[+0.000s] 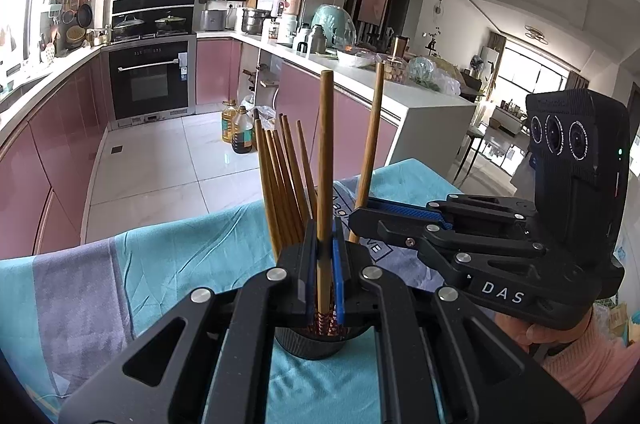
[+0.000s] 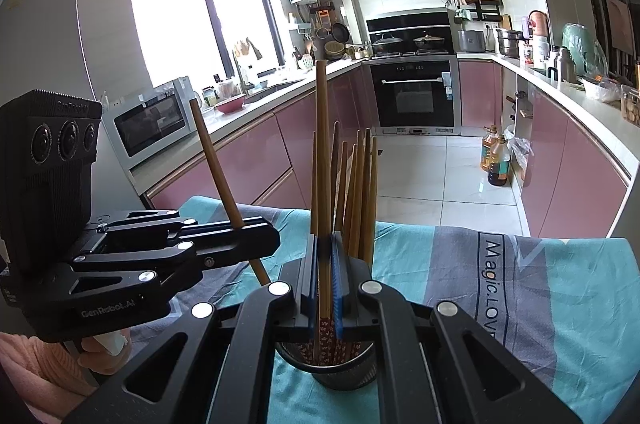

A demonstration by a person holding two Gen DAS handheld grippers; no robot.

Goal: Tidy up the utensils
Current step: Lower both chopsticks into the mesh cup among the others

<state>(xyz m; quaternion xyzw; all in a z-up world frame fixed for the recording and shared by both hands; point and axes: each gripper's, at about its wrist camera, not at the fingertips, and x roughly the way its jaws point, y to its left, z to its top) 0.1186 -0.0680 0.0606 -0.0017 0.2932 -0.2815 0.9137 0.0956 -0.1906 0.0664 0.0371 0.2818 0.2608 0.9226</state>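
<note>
One teal-grey cloth (image 2: 440, 264) on table, pink kitchen cabinets (image 2: 248, 160), oven (image 2: 414, 92) behind.

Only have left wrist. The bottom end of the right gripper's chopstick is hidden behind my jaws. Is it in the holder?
Observer: Looks so. Right wrist view shows the right gripper shut on the right chopstick, patterned end down inside the black mesh holder.
Operator: Mine looks vertical here. Is it?
Observer: No. From the right, the left chopstick in the left gripper leans, top tilted away from the bundle standing in the holder.
</note>
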